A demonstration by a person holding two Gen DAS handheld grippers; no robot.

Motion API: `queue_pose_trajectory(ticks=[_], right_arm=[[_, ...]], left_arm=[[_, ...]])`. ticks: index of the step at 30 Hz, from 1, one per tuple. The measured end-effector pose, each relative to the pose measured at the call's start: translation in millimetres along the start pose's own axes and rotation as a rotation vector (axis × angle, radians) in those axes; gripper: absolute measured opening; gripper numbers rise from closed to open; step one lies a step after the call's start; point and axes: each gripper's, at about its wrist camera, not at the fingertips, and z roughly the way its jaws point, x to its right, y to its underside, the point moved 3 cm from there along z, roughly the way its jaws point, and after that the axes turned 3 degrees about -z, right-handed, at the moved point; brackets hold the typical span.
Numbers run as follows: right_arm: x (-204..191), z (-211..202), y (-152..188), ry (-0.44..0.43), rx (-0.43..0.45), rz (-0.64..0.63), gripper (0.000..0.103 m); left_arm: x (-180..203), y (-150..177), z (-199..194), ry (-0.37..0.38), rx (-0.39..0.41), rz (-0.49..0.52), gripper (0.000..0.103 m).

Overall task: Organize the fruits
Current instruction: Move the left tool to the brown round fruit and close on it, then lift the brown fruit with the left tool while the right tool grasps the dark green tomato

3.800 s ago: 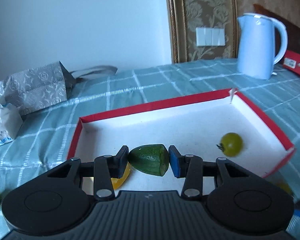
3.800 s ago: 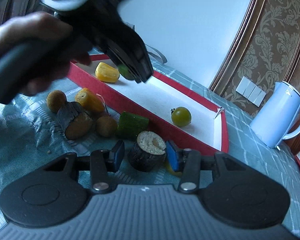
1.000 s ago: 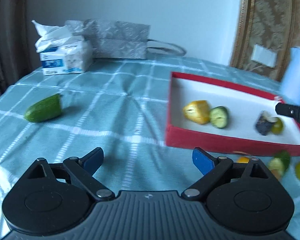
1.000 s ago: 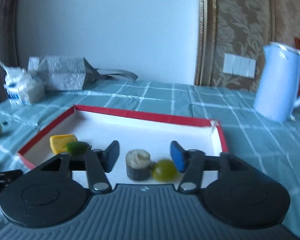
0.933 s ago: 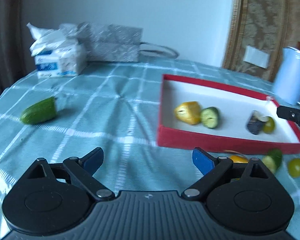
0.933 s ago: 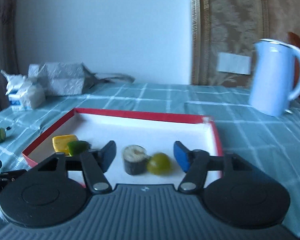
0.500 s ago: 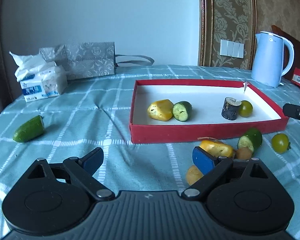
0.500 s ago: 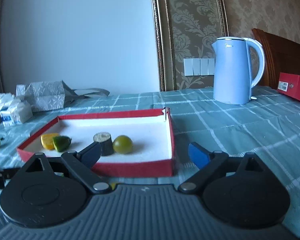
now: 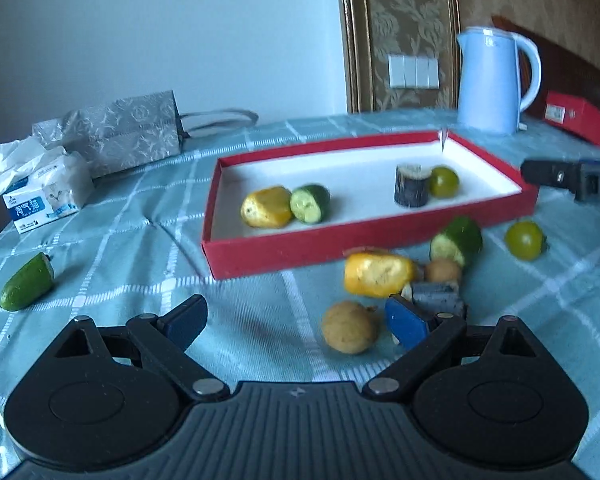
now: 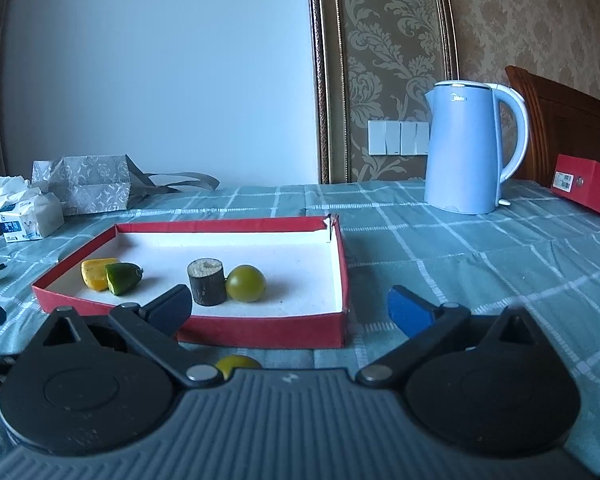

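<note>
Brown round fruit (image 9: 350, 332) between left gripper (image 9: 296, 324) fingers (spread).

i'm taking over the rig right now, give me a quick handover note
Left gripper: open, empty, low over the cloth near the loose pile.
Right gripper: open, empty, in front of the red tray.
In the tray: yellow piece, cucumber piece, dark log piece, green tomato.
Still on the cloth: brown round fruit, yellow chunk, small brown fruit, dark piece, cut cucumber, second green tomato, and a lone cucumber far left.
</note>
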Motion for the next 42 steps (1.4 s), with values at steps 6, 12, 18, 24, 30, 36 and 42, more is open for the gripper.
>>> queue_pose_trajectory(ticks=[6, 12, 18, 24, 30, 36, 42], right_arm=[[-0.4, 1.0, 0.0, 0.002, -0.008, 0.001, 0.103], [3.0, 1.9, -0.4, 0.013, -0.012, 0.018, 0.103], [11.6, 4.0, 0.4, 0.036, -0.024, 0.063, 0.103], [33.8, -1.3, 3.5, 0.065, -0.030, 0.159, 0.103], [42.9, -3.0, 15.5, 0.073, -0.103, 0.171, 0.098], [10.3, -2.9, 15.5, 0.005, -0.111, 0.002, 0.091], [-12.3, 4.1, 15.4, -0.037, -0.137, -0.094, 0.087]], left_arm=[[-2.6, 2.7, 6.3, 0.032, -0.047, -0.009, 0.068], [3.4, 3.7, 3.0, 0.073, -0.037, 0.017, 0.042], [6.8, 3.4, 2.6, 0.104, -0.037, 0.020, 0.028], [-0.9, 1.0, 4.3, 0.072, -0.037, -0.015, 0.028], [-6.5, 0.2, 5.4, 0.072, -0.047, -0.048, 0.028], [-6.4, 0.4, 5.6, 0.072, -0.049, -0.050, 0.028], [-6.4, 0.5, 5.6, 0.072, -0.050, -0.051, 0.028]])
